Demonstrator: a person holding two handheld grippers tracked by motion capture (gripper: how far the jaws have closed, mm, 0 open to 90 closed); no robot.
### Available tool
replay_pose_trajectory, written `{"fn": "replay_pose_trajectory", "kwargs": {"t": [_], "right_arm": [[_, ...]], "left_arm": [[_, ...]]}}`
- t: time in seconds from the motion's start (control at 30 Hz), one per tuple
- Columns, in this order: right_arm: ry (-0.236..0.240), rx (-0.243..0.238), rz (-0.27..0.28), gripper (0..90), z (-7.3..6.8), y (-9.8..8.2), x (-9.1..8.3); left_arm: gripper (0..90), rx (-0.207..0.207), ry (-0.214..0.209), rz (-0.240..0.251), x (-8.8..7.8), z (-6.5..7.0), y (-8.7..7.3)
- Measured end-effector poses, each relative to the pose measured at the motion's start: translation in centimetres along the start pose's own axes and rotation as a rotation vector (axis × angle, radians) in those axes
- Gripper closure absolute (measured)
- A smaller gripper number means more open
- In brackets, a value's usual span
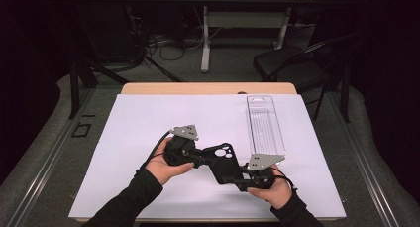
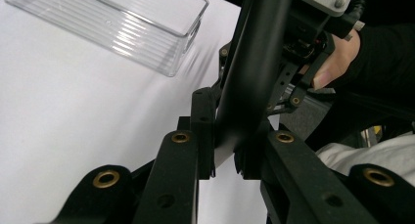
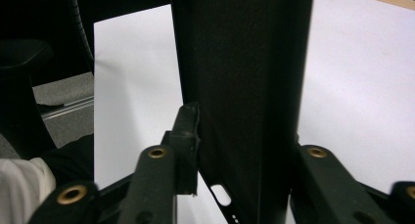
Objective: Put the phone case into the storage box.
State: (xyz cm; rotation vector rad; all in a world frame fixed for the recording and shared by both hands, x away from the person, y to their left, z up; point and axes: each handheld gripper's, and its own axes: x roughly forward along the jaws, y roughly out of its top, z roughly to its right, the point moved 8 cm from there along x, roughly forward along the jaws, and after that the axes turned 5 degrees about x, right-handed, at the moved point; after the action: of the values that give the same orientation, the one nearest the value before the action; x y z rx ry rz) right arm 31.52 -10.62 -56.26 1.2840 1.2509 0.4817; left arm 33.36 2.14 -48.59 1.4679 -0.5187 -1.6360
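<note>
Above a white mat, the left gripper clamps its jaws tight on one edge of a black phone case, held off the mat between both hands. The right gripper has the case's other end between its jaws, the left pad standing slightly clear; the right pad is hidden behind the case. A clear tray lies beyond, at right.

High view looks down; both gripper views sit close, sharing the phone case.
</note>
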Motion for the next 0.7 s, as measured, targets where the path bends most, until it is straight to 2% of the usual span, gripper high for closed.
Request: {"fn": "replay_pose_trajectory", "kwargs": {"t": [0.2, 0.47, 0.7], "right_arm": [[-0.036, 0.004, 0.003, 53.5, 0.4, 0.1, -0.1], [-0.073, -0.013, -0.007, 50.0, 0.4, 0.3, -0.4], [-0.100, -0.041, -0.011, 51.0, 0.5, 0.8, -0.9]], "left_arm": [[81.4, -0.016, 0.020, -0.017, -0.3, -0.2, -0.1], [81.4, -0.044, 0.066, -0.056, -0.8, -0.9, -0.5], [81.4, -0.052, 0.084, -0.078, -0.8, -1.1, -0.7]]}}
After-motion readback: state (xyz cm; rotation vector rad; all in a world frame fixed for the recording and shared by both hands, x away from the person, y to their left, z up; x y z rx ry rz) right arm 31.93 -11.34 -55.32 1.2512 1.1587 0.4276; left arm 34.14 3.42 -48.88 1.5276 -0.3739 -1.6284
